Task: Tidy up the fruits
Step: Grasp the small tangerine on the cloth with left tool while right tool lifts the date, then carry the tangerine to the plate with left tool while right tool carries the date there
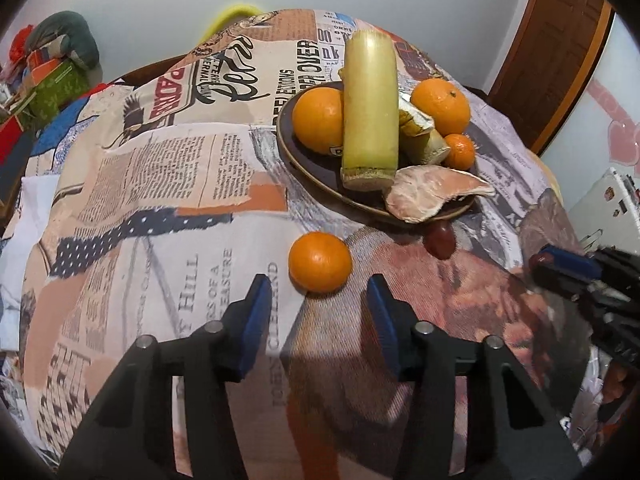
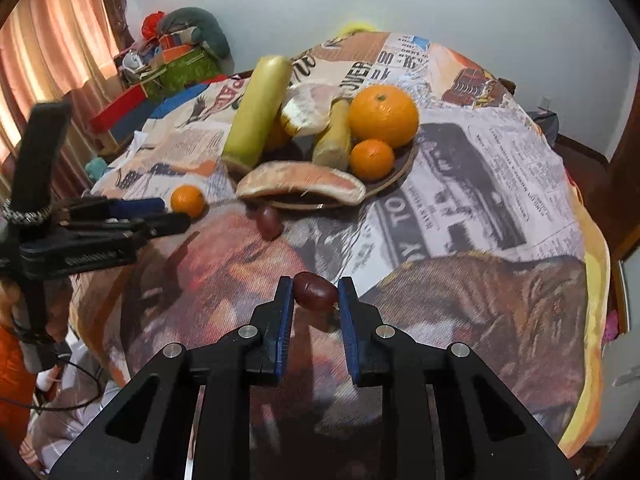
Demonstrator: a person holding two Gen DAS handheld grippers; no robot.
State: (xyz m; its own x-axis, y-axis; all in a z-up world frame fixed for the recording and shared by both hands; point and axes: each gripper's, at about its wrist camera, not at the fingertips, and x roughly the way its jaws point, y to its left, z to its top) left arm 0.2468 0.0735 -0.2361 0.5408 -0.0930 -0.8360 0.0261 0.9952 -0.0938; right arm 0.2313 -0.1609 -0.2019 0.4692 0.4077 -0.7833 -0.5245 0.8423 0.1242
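Most fruit is already piled on the dark round plate (image 1: 304, 172); a small orange mandarin (image 1: 320, 262) lies before the wide-open, empty left gripper (image 1: 320, 300), one dark red grape (image 2: 315, 292) is pinched by the right gripper (image 2: 316, 294), and another red grape (image 2: 267, 222) is left on the cloth.

The left wrist view looks forward and downward along its own 2 blue-padded fingers (image 1: 260, 312), low and close over the newspaper-print tablecloth (image 1: 160, 184), facing the brown plate (image 1: 304, 168) of fruit with a white wall behind. The right wrist view looks the same general way from farther right and slightly farther back, over its own fingers (image 2: 285, 312), with the plate (image 2: 404, 168) higher in frame and a curtain (image 2: 60, 40) at far left. Both views share the plate, the loose mandarin (image 1: 320, 262) (image 2: 187, 200) and the table centre. Each camera sees the other tool: the right gripper (image 1: 560, 266) at the left view's right edge, the left gripper (image 2: 160, 212) at the right view's left edge.
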